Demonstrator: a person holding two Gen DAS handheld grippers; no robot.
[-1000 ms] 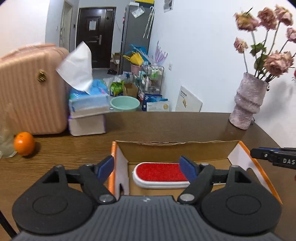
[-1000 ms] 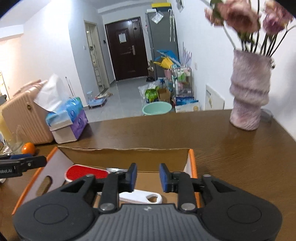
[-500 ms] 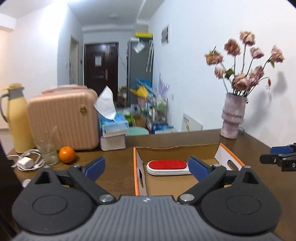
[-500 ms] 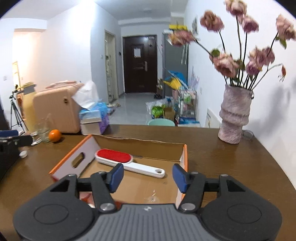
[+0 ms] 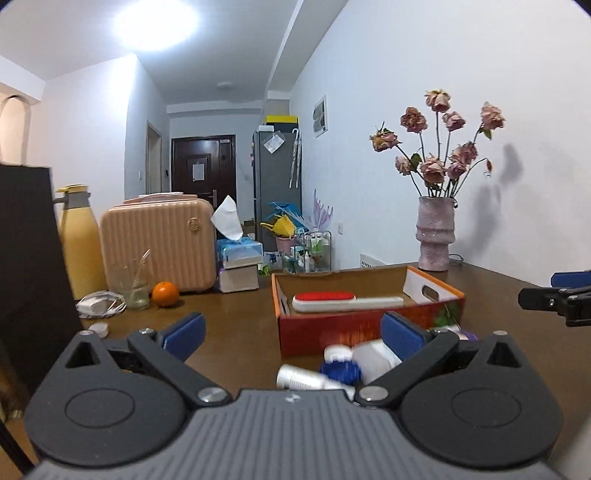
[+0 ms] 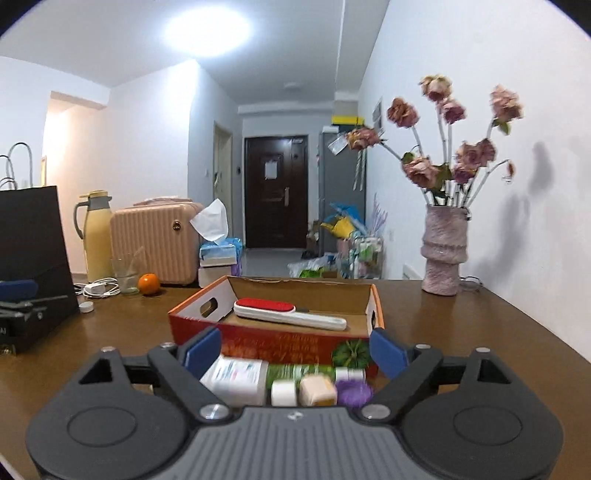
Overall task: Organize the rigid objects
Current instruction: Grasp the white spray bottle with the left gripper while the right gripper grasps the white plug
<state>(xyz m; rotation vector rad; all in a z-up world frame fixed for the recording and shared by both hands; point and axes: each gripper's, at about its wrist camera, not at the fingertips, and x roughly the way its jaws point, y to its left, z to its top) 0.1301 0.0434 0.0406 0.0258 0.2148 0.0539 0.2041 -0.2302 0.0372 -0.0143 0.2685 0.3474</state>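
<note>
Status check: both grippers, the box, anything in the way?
Left hand-held gripper and right hand-held gripper open, jaws just widened, holding nothing. Lint brush in cardboard box. Loose bottles unsorted before it.

Lint brush (image 5: 343,301) in cardboard box (image 5: 369,328), bottles (image 5: 354,365) in front

We see a bright ceiling lamp (image 5: 155,26) that blows out to white glare above the vase (image 5: 434,236), whose flowers throw soft shadows on the wall to the right of it, while the small bottles (image 6: 240,376) nearest to us are blurred and the corners curve dark.
</note>
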